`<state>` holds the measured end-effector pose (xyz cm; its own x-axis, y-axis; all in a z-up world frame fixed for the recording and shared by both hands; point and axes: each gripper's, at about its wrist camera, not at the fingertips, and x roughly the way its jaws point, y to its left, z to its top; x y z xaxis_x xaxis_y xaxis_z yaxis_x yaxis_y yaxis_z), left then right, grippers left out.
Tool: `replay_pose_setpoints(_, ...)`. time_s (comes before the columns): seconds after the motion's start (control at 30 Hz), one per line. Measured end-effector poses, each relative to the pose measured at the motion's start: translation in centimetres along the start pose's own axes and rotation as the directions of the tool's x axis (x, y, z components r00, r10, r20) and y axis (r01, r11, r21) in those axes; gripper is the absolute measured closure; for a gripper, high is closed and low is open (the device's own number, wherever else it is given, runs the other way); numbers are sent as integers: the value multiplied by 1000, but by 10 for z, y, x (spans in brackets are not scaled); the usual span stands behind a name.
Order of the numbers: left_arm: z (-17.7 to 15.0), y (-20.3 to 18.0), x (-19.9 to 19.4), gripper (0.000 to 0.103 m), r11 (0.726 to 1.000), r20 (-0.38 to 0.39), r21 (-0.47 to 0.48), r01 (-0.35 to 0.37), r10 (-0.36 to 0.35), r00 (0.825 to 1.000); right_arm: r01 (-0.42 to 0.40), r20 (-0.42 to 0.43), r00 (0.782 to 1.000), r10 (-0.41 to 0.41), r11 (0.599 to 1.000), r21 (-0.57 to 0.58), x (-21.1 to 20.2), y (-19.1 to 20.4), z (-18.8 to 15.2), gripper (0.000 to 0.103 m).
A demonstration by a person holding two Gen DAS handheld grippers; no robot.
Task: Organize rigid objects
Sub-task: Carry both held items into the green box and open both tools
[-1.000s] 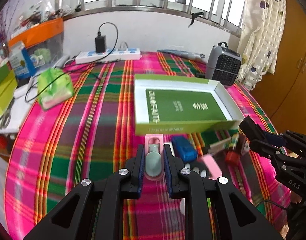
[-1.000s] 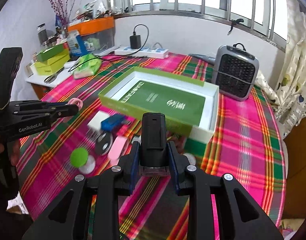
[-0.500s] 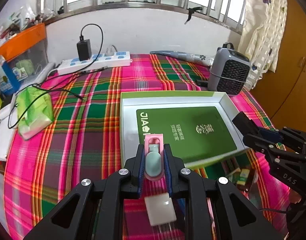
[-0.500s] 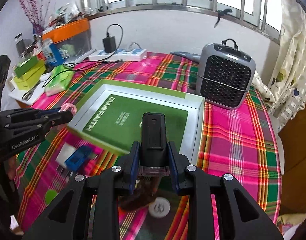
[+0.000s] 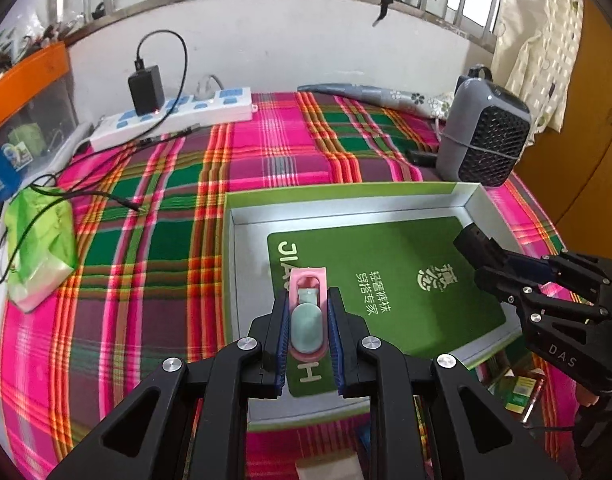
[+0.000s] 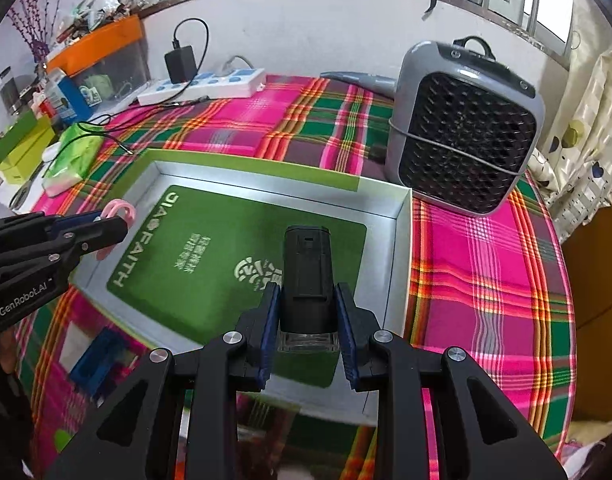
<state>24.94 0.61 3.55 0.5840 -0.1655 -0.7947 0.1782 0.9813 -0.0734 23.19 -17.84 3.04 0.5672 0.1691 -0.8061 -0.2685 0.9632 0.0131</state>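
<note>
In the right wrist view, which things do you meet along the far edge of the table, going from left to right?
Orange-lidded bin → black charger → white power strip → grey fan heater.

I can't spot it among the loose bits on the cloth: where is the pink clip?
The pink clip is clamped in the left gripper, held above the near left part of the green box.
</note>
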Motion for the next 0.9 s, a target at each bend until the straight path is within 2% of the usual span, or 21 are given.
replay_pose_setpoints(0.33,1,-1,19,86,1000,-30,3,-8,8,1000,4,-22,1000,-4,1000,1,13,-5,5,74)
replay_pose_setpoints(0.9,1,-1,25,85,1000,-49,8,-13,13,999,-12,-38,999,12,1000,13,23,-4,5,74)
